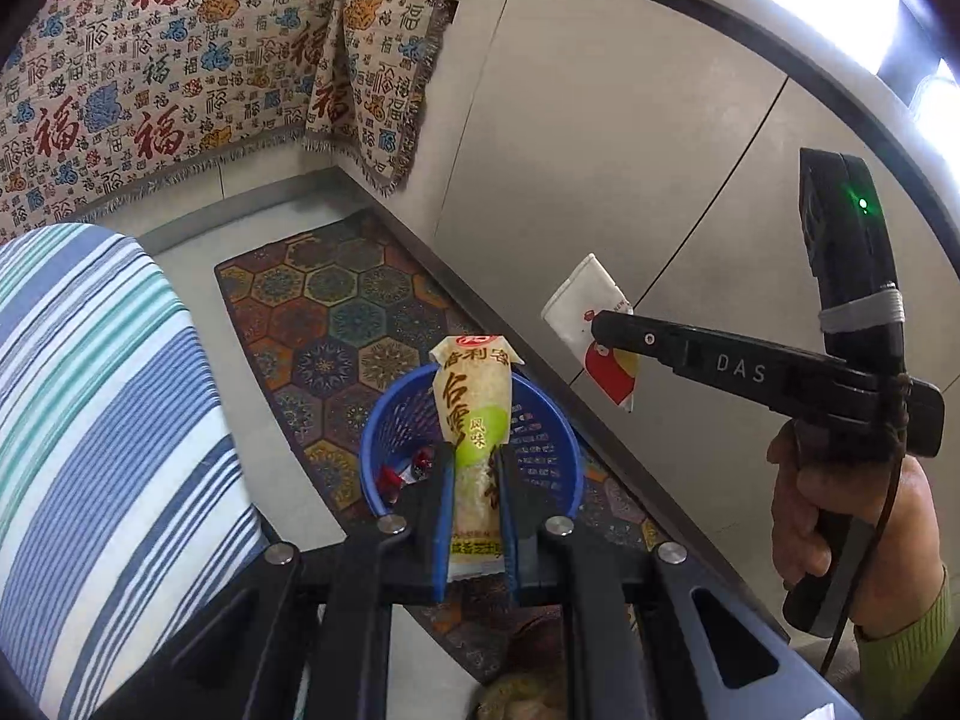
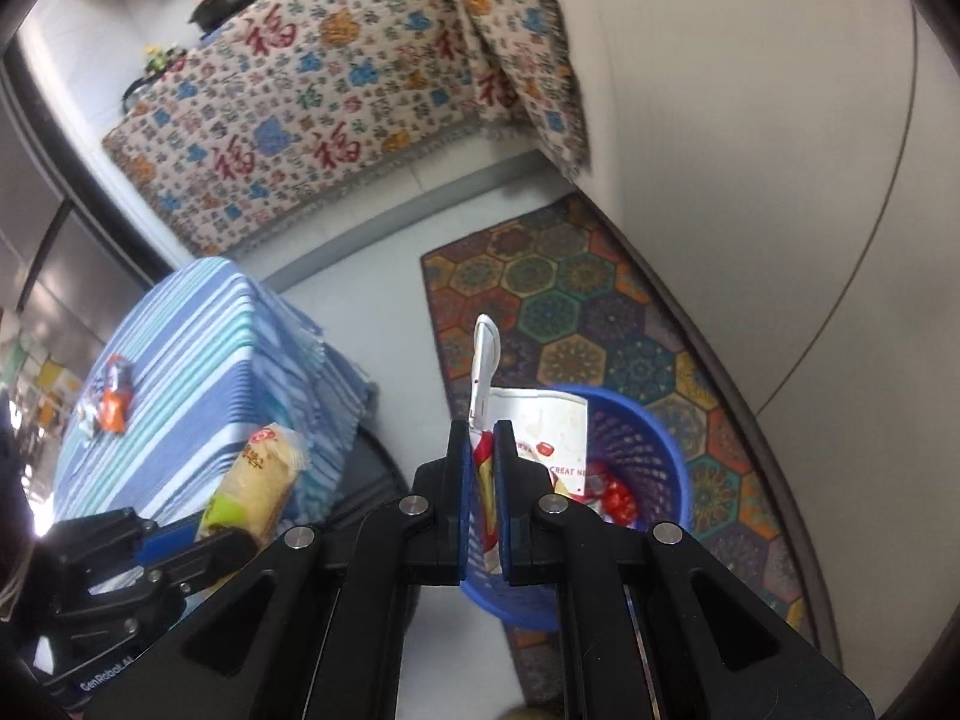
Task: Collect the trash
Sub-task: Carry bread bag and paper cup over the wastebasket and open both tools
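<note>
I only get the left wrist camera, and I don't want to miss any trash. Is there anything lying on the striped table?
Observer: Yes. The right wrist view shows an orange wrapper lying on the striped cloth.
Operator: Is the white packet over the bin?
Observer: In that view the white packet, pinched in the right gripper, lines up with the near rim of the blue bin. I can't tell how high it is.
</note>
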`<state>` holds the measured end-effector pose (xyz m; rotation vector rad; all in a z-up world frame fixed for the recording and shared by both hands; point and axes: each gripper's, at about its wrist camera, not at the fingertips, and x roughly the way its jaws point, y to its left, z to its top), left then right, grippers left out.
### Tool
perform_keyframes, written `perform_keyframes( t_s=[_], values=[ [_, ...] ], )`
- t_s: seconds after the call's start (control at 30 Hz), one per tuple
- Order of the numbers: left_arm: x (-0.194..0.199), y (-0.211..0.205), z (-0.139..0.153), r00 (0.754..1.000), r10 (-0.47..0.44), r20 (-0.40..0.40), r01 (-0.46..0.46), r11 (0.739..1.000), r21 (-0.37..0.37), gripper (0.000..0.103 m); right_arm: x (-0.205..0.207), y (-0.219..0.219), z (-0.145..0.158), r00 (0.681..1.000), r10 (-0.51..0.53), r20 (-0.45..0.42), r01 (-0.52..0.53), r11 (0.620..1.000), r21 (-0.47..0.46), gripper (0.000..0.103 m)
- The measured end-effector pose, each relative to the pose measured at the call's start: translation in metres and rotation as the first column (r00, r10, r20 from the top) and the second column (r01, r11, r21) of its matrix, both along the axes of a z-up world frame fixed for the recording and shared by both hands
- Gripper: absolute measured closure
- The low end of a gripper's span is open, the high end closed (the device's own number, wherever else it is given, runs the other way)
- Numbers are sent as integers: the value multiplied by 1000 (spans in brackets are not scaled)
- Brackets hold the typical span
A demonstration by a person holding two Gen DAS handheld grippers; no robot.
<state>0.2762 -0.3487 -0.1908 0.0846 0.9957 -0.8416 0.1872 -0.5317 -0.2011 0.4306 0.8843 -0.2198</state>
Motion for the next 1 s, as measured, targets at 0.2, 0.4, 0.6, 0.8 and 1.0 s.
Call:
perform_keyframes(
  t_s=[0.2,0.4,0.6,0.8,1.0],
  values=[
    [7,-32,-29,1000,-17,-26,18,1000,21,90,-3,-31,-30,998,-43,-34,46,995,86,97],
    [16,-54,-52,998,-26,-56,29,999,39,90,-4,-47,-43,996,-69,-48,75,988,132,97],
    [15,-68,-70,996,-55,-70,58,997,49,90,-2,-54,-50,996,-76,-49,83,983,164,94],
    [14,-83,-84,993,-95,-71,99,994,53,72,-3,-59,-52,993,-111,-48,117,978,170,73],
    [13,-82,-83,997,-67,-26,68,996,57,33,-18,-68,-37,981,-193,8,189,971,144,54]
  ],
)
